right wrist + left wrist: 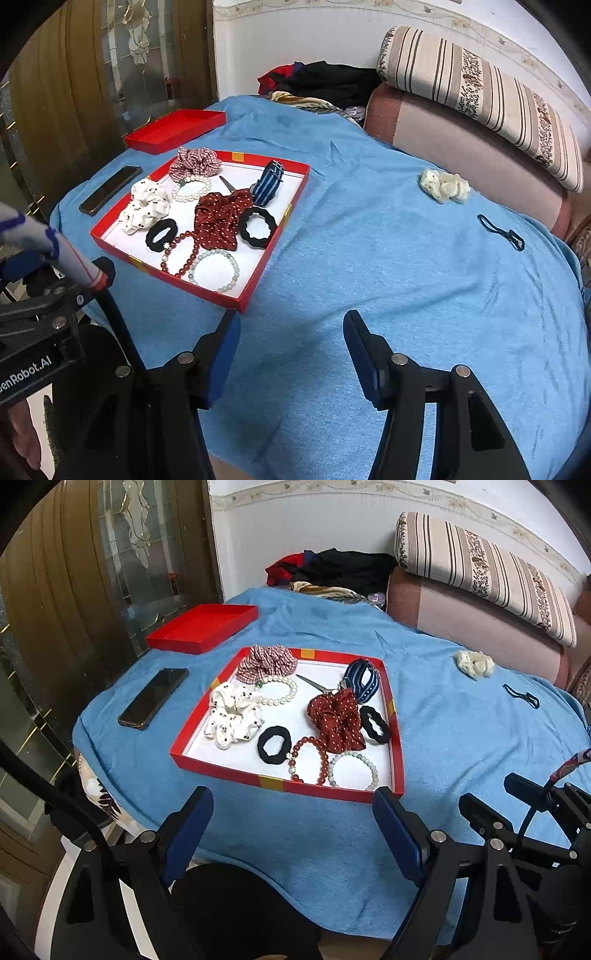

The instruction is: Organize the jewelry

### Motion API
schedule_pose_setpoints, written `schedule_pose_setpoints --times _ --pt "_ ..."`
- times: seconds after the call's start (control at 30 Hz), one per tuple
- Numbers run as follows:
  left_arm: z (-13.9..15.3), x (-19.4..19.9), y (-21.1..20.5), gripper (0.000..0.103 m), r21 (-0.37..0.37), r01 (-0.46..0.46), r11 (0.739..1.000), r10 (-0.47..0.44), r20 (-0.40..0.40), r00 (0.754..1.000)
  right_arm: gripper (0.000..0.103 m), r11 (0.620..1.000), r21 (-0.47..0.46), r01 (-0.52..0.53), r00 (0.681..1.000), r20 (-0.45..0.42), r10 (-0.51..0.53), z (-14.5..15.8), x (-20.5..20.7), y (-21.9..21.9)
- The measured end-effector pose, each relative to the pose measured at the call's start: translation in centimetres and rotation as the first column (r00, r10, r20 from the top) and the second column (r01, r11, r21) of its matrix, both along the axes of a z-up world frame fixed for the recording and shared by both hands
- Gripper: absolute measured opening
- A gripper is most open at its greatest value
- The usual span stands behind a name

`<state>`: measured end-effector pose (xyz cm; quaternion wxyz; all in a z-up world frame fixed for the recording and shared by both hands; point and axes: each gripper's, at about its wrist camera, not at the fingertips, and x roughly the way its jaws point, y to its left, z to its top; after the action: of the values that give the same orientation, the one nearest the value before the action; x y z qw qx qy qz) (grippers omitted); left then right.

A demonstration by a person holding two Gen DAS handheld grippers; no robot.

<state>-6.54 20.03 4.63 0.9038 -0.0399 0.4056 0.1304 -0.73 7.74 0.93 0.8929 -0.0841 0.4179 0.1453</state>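
A red tray [288,787] [258,280] with a white floor sits on the blue cloth. It holds scrunchies, black hair ties, a striped band, scissors, a red bead bracelet [310,760] and two pale bead bracelets. A cream scrunchie [474,663] [443,186] and a thin dark hair tie [521,696] [500,230] lie on the cloth, right of the tray. My left gripper [293,812] is open and empty, just before the tray's near edge. My right gripper [291,332] is open and empty over bare cloth, right of the tray's near corner.
A red box lid [203,627] [173,131] and a black phone [153,698] [110,189] lie left of the tray. A striped cushion [487,572] on a sofa and dark clothes [332,568] are behind. A wooden glazed door [92,572] is at left.
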Motion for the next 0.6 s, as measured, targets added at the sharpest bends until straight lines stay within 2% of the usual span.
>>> schedule_pose_setpoints --times 0.6 --pt "-1.7 1.9 2.8 0.087 -0.072 -0.041 0.997 0.038 -0.051 0.998 0.062 0.999 -0.037 0.001 0.999 -0.039 -0.002 -1.1 2.2 2.0"
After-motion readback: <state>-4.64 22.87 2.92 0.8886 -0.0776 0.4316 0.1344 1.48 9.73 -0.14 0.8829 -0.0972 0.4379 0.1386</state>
